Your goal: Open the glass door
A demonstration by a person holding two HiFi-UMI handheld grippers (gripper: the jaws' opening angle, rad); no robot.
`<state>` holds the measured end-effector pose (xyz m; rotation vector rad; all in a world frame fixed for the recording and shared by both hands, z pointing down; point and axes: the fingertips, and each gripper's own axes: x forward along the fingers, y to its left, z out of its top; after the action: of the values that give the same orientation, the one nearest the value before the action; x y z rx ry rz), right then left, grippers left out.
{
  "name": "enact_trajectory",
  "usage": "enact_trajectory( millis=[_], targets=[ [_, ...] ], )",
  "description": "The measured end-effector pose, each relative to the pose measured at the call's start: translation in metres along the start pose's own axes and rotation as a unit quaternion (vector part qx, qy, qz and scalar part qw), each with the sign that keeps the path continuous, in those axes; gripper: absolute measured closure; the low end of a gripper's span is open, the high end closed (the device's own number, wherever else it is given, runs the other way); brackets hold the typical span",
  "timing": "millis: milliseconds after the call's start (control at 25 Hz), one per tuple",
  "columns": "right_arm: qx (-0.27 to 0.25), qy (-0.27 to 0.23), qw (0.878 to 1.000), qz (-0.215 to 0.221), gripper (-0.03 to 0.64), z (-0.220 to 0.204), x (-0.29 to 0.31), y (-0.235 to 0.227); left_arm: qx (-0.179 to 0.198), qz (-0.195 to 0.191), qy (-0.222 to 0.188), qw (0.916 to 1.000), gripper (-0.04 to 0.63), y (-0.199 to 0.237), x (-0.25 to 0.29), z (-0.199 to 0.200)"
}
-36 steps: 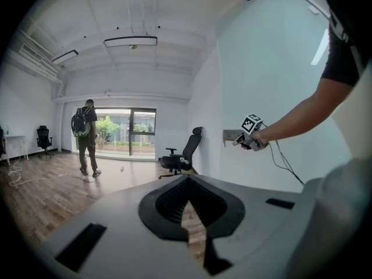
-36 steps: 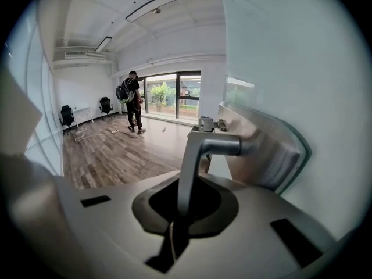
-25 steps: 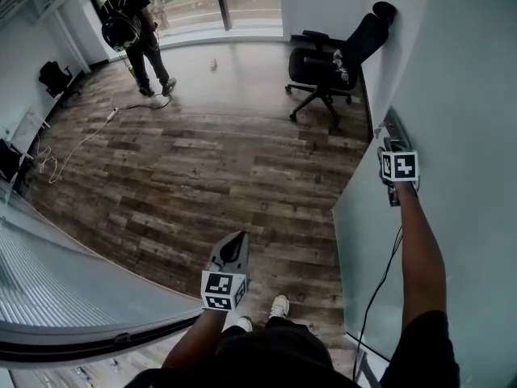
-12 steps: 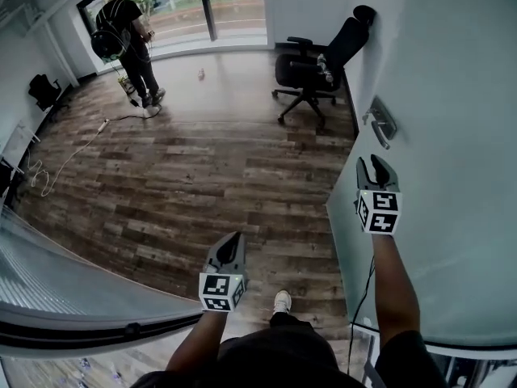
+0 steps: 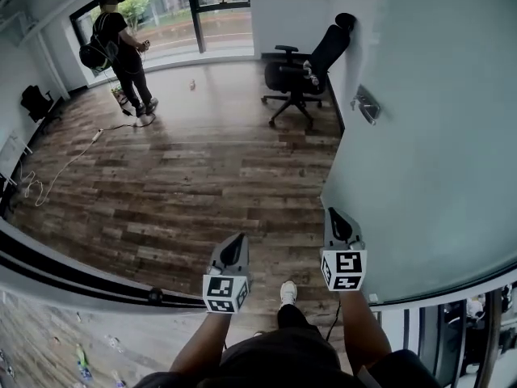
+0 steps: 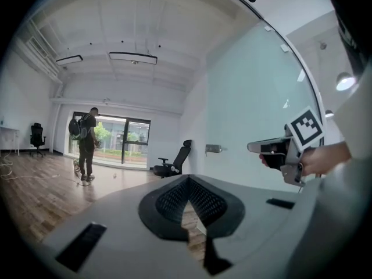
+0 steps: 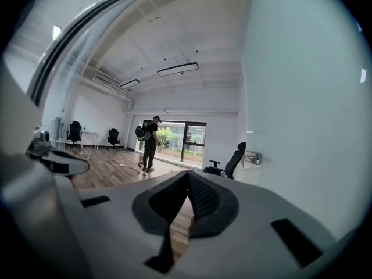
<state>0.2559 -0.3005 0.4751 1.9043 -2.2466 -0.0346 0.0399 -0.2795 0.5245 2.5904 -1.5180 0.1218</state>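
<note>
The frosted glass door (image 5: 420, 152) fills the right of the head view, its metal handle (image 5: 365, 105) far up the pane. My right gripper (image 5: 333, 213) hangs low beside the door's lower edge, well away from the handle. Its jaws have just been closing and now meet with nothing between them (image 7: 188, 173). The handle (image 7: 253, 157) shows small ahead and to the right in the right gripper view. My left gripper (image 5: 237, 239) is held level next to the right one, tips together and empty (image 6: 187, 178). The left gripper view shows the handle (image 6: 213, 149) far ahead.
A black office chair (image 5: 303, 71) stands against the wall past the door. A person with a backpack (image 5: 117, 51) stands by the far windows, a cable (image 5: 65, 164) trailing over the wood floor. A dark curved frame (image 5: 97, 285) crosses the lower left.
My right gripper has left the door handle and drawn back and down to sit beside the left gripper, its jaws going from apart to together. The handle now lies farther up the view.
</note>
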Motion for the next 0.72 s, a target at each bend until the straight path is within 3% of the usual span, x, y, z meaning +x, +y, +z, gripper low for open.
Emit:
enact_trajectory(
  millis=[80,200,360,720],
  targets=[
    [0.011,0.003,1.0,-0.003,0.601,-0.009,-0.032,0.021,0.0,-0.003,-0.003,1.0,0.592,-0.004,-0.028,-0.001],
    [-0.016,0.006,1.0,0.005,0.601,-0.021,-0.069,0.056,-0.005,-0.013,-0.014,0.9998,0.592,-0.012,-0.064,0.0],
    [-0.028,-0.002,0.999,0.016,0.601,-0.02,-0.113,0.098,0.021,-0.03,-0.026,0.999,0.592,-0.029,-0.104,0.001],
    [-0.001,0.006,1.0,0.001,0.601,-0.022,-0.2,0.134,0.012,-0.046,-0.037,0.9982,0.592,-0.064,-0.172,0.006]
  ],
)
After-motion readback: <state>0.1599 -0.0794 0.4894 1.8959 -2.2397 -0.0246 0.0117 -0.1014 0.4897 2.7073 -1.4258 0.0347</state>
